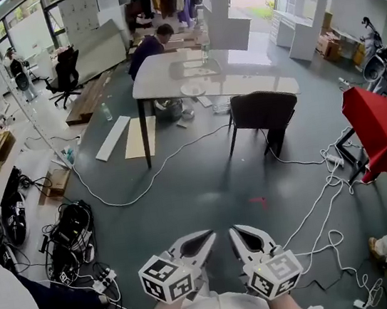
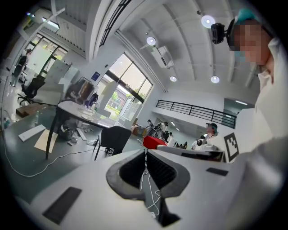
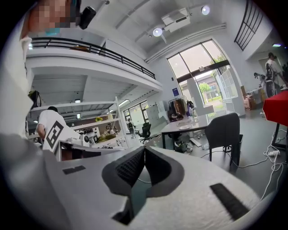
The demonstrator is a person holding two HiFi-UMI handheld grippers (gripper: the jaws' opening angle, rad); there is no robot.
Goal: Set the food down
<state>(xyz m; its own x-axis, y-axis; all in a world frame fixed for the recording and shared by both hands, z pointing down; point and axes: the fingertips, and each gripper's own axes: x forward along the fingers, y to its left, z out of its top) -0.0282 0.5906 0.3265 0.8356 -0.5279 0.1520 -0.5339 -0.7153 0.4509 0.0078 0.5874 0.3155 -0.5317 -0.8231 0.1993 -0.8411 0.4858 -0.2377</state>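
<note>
No food shows in any view. Both grippers are held close to my body, low in the head view, above the grey floor. My left gripper [image 1: 205, 240] has its jaws pressed together with nothing between them; its tips [image 2: 145, 151] meet in the left gripper view. My right gripper [image 1: 239, 235] is likewise shut and holds nothing [image 3: 144, 148]. They point side by side toward a white table [image 1: 237, 61] several metres ahead, which carries a white plate [image 1: 192, 88] and some small items.
A dark chair [image 1: 263, 112] stands at the table's near side. A person [image 1: 149, 46] sits at its far end. White cables [image 1: 317, 211] trail over the floor. A red-covered stand [image 1: 377, 128] is at the right; gear and bags [image 1: 69, 237] lie at the left.
</note>
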